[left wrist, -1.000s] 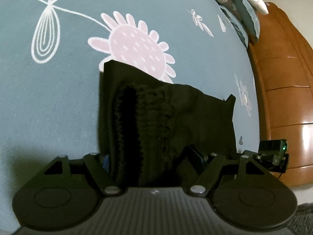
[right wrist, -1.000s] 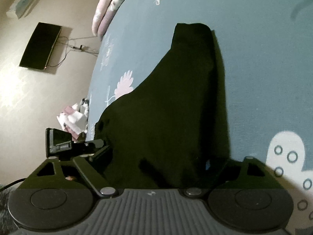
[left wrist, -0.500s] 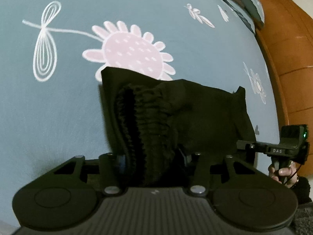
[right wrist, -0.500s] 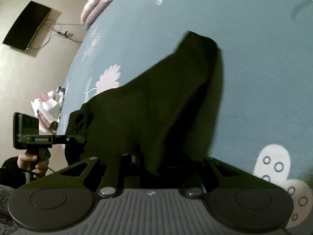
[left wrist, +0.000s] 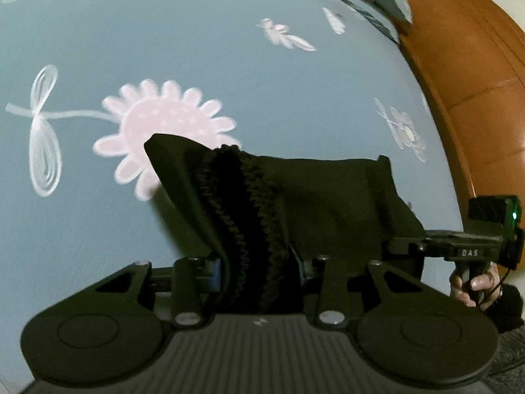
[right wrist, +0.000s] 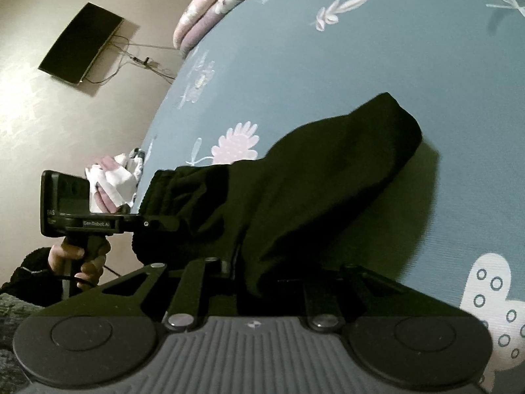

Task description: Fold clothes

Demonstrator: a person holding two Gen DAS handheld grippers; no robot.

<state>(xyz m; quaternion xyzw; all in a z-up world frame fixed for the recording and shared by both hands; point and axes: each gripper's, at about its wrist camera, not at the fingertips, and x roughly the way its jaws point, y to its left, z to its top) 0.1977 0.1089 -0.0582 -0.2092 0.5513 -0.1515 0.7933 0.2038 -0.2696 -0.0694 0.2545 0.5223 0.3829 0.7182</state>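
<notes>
A black garment with a ruffled elastic waistband (left wrist: 249,203) hangs over the blue flowered bedsheet (left wrist: 164,49). My left gripper (left wrist: 259,269) is shut on the gathered waistband end. My right gripper (right wrist: 265,275) is shut on the other near edge of the same garment (right wrist: 311,180). The cloth is lifted at both held ends and its far fold rests on the sheet. The right gripper also shows in the left wrist view (left wrist: 459,246), and the left gripper in the right wrist view (right wrist: 108,223).
A brown wooden bed frame (left wrist: 475,82) runs along the right of the left wrist view. Pillows (right wrist: 213,3) lie at the far end of the bed. A dark screen (right wrist: 80,42) hangs on the wall. White cloth (right wrist: 115,184) lies beside the bed.
Both grippers have closed on the garment's near edge and lifted it off the sheet. The cloth now stretches between them, and the far part has dragged toward me.
</notes>
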